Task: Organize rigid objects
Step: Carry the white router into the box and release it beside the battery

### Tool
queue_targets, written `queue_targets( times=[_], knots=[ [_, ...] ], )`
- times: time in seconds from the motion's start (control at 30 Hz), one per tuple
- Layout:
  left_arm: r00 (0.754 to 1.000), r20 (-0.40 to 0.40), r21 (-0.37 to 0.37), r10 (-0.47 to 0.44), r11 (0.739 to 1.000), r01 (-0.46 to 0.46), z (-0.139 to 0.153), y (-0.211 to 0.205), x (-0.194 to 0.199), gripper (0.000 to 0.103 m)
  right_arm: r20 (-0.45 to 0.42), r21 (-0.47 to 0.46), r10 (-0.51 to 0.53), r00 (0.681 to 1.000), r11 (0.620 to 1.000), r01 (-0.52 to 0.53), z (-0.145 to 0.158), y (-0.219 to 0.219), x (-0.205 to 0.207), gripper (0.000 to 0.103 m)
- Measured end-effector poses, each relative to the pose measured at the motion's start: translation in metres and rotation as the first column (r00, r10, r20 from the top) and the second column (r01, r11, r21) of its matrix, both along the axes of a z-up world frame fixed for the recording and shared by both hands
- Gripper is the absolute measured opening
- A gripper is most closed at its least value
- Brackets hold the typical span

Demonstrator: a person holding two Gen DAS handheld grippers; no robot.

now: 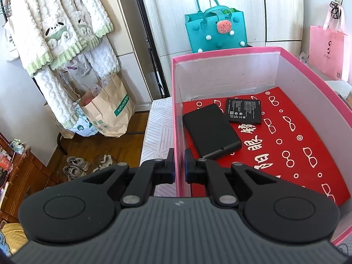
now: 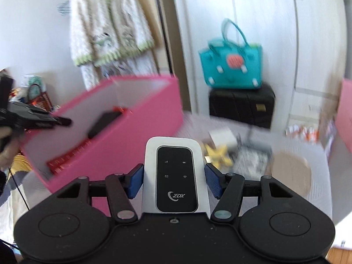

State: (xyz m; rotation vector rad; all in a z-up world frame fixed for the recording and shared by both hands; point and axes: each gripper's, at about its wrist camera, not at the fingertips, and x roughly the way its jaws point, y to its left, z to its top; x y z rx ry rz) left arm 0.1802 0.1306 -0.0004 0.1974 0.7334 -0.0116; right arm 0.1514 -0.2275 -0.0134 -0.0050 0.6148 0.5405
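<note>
- Fingers of your left gripper (image 1: 180, 165) are pinched on the near-left wall of the pink box (image 1: 312, 74), one pad outside and one inside.
- Just ahead of that gripper and a touch right, inside the box, a black slab-shaped device (image 1: 211, 131) lies flat on the red printed liner (image 1: 297, 145).
- Beyond it, further from your fingertips, a flat black battery (image 1: 244, 111) with white label text rests on the same liner, its corner close to the slab; touching or not, can't tell.
- Your right gripper (image 2: 175, 181) is clamped on a white pocket router (image 2: 176, 176), blue pads pressing both long sides, its black ZDX face turned up and its far end sticking out past the fingertips.
- Ahead-left of your right gripper, the pink box (image 2: 140, 136) sits tilted in a blurred view, a dark item visible inside.
- At that view's far left, the left gripper (image 2: 61, 121) grips the box wall.
- Ahead-right of the router, blurred clutter lies on the pale surface: something yellow (image 2: 217, 154) and a brown cardboard disc (image 2: 290, 171).
- Further back, a teal handbag (image 2: 233, 66) stands on a black case (image 2: 242, 104) against the white cabinet doors.
</note>
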Motion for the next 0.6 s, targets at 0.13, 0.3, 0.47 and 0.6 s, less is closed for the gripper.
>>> queue_targets(
  times=[0.13,0.3,0.47,0.6],
  knots=[
    [1.0,0.003,0.0,0.002,1.0,-0.002,0.0,0.0,0.0,0.007,0.094,-0.018,0.065,0.993,0.998,-0.064,0.033,0.018,-0.001,0.065],
    [1.0,0.013,0.011,0.005,1.0,-0.005,0.0,-0.002,0.0,0.007,0.163,-0.07,0.156,0.974,0.987,-0.146,0.054,0.056,0.004,0.065],
    [1.0,0.013,-0.011,0.019,1.0,-0.019,0.001,-0.001,-0.001,0.007,0.22,-0.257,0.25,0.943,0.947,-0.191,0.049,0.108,0.018,0.065],
    [1.0,0.023,-0.016,0.017,1.0,-0.017,0.001,0.0,-0.002,0.007,0.166,-0.352,0.315,0.934,0.904,-0.242,0.039,0.141,0.037,0.065]
  ],
)
